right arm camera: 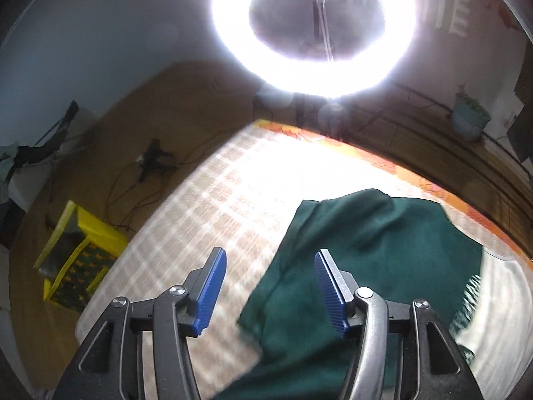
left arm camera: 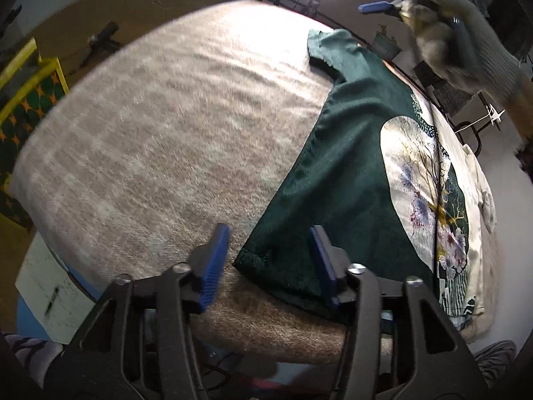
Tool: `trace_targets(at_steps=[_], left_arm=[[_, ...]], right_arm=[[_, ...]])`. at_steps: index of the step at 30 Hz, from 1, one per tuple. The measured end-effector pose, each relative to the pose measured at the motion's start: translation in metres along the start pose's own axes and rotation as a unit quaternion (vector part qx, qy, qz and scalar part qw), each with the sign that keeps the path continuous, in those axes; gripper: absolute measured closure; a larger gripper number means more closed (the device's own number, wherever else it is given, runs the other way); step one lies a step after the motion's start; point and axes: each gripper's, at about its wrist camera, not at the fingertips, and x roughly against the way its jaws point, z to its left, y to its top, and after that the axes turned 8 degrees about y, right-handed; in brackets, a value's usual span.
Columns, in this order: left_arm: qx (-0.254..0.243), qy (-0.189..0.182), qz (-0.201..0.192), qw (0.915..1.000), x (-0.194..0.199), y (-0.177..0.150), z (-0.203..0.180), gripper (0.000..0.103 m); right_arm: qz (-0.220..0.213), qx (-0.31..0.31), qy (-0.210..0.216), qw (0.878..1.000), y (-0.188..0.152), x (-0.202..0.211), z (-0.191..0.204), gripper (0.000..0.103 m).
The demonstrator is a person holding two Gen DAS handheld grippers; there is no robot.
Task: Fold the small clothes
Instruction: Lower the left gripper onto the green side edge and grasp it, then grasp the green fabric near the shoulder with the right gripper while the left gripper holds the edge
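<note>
A dark green shirt (left arm camera: 336, 180) with a pale floral print (left arm camera: 423, 180) lies flat on the beige plaid blanket (left arm camera: 160, 140), along its right side. My left gripper (left arm camera: 269, 260) is open and empty, just above the shirt's near bottom corner. My right gripper (right arm camera: 268, 286) is open and empty, hovering above the shirt's sleeve end (right arm camera: 376, 250). In the left wrist view a gloved hand holds the right gripper (left arm camera: 376, 7) high at the upper right.
A bright ring light (right arm camera: 313, 30) stands past the far edge of the blanket (right arm camera: 233, 200). A yellow-framed patterned bag (right arm camera: 76, 266) sits on the wooden floor at left. A potted plant (right arm camera: 469, 120) stands at far right. A cream cloth (left arm camera: 479, 193) lies under the shirt's right side.
</note>
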Motion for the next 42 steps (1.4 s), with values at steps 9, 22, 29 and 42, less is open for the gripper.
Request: trace_targets(at_steps=[9, 22, 29, 42], left_arm=[[-0.020, 0.012, -0.004, 0.9997, -0.008, 0.002, -0.004, 0.092], [-0.005, -0.012, -0.005, 0.9999, -0.006, 0.003, -0.002, 0.099], [-0.012, -0.030, -0.028, 0.9991, 0.013, 0.003, -0.007, 0.100], [-0.089, -0.073, -0.070, 0.9909, 0.047, -0.008, -0.062, 0.100]], right_arm=[[0.063, -0.017, -0.041, 0.997, 0.033, -0.105, -0.019, 0.053], [0.125, 0.020, -0.104, 0.986, 0.031, -0.145, -0.026, 0.068], [0.106, 0.006, -0.094, 0.990, 0.037, -0.123, -0.038, 0.103], [-0.013, -0.060, -0.010, 0.998, 0.038, -0.024, -0.097, 0.103]])
